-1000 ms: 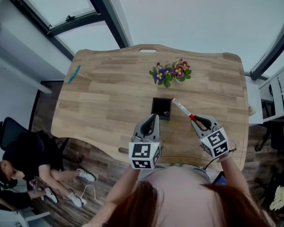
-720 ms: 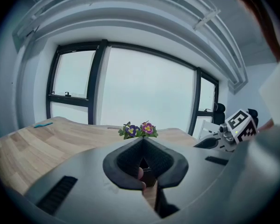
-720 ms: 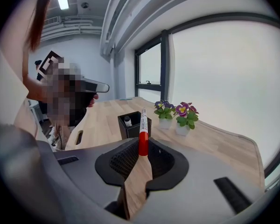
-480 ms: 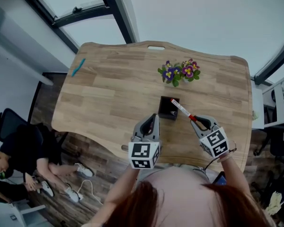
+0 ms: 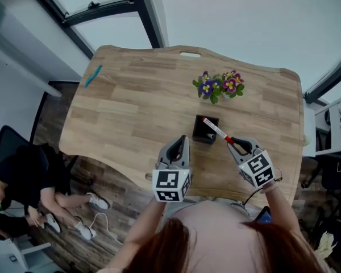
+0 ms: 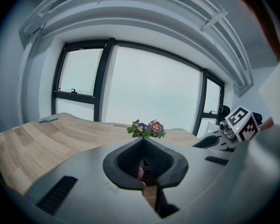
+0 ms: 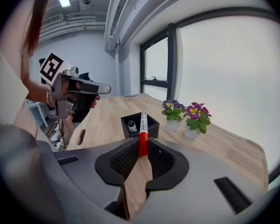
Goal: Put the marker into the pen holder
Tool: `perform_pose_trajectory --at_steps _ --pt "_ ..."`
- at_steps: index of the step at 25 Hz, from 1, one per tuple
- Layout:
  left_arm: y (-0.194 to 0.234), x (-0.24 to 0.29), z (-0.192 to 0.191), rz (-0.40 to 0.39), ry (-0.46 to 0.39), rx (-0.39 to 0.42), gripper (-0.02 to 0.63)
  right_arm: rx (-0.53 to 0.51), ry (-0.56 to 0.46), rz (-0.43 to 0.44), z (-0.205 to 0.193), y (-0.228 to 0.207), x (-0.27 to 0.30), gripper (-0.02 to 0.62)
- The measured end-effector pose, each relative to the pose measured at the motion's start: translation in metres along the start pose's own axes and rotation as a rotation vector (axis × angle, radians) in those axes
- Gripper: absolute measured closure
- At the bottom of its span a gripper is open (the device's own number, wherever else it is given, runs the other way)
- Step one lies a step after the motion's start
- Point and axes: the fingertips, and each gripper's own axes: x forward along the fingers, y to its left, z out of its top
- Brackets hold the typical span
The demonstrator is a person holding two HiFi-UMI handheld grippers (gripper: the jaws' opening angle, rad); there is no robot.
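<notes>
The R gripper had its fingers closed on the marker, gripping it at the red end. In the right gripper view the red part sat tight between the two pads, and the white barrel of the marker stood out forward and up from the fingertips. Just ahead of these fingers was the holder, a black square box w/ an open top, standing on the table. The far end of the marker appeared over the holder's opening in both views, but how high above it could not be told. A small white-and-dark item was already inside the holder.

The L gripper had its fingers shut together at the tips, w/ nothing gripped. It hung over the near table edge, w/ the holder a little ahead and to the right of its fingertips.

Beyond the holder, further from both grippers, stood small pots w/ flowers. A teal pen lay well apart, far left of the L fingers, near the table corner.
</notes>
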Motion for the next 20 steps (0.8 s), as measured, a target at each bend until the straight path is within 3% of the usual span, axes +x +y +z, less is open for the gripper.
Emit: perform_pose_trajectory --at_steps 20 --pt "0.015 0.010 -0.005 0.004 0.009 -0.033 0.604 0.002 0.034 0.024 0.016 -0.003 0.013 0.541"
